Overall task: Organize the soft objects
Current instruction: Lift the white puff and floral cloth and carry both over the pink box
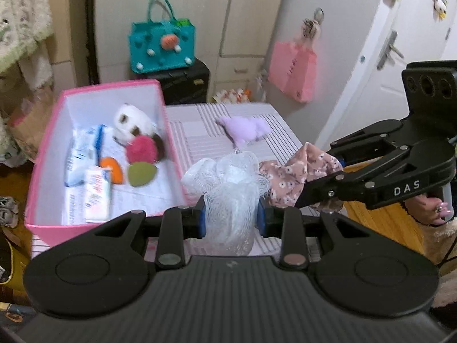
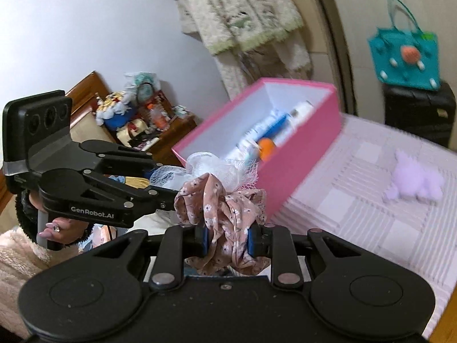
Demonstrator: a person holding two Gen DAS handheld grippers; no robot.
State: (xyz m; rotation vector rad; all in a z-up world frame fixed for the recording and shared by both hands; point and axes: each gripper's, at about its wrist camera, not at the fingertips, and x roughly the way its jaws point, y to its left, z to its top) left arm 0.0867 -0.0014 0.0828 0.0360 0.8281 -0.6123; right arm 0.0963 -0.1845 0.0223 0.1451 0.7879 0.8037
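My left gripper point(image 1: 230, 219) is shut on a white mesh bath pouf point(image 1: 228, 180), held above the striped table near the pink box point(image 1: 45, 140). My right gripper point(image 2: 227, 239) is shut on a pink floral scrunchie point(image 2: 225, 208), right beside the pouf; the scrunchie also shows in the left wrist view point(image 1: 288, 177). The box holds a white plush toy point(image 1: 131, 121), a pink puff point(image 1: 141, 149), a green sponge point(image 1: 141, 173), an orange piece point(image 1: 112, 168) and tissue packs point(image 1: 81, 157). A lilac plush point(image 1: 245, 130) lies on the table beyond the box.
The table has a pink-striped cloth point(image 2: 371, 223). A teal bag point(image 1: 161, 45) sits on a black suitcase point(image 1: 185, 83) behind it. A pink bag point(image 1: 292, 71) hangs on the white cabinet. A cluttered wooden nightstand point(image 2: 148, 125) stands at the left in the right wrist view.
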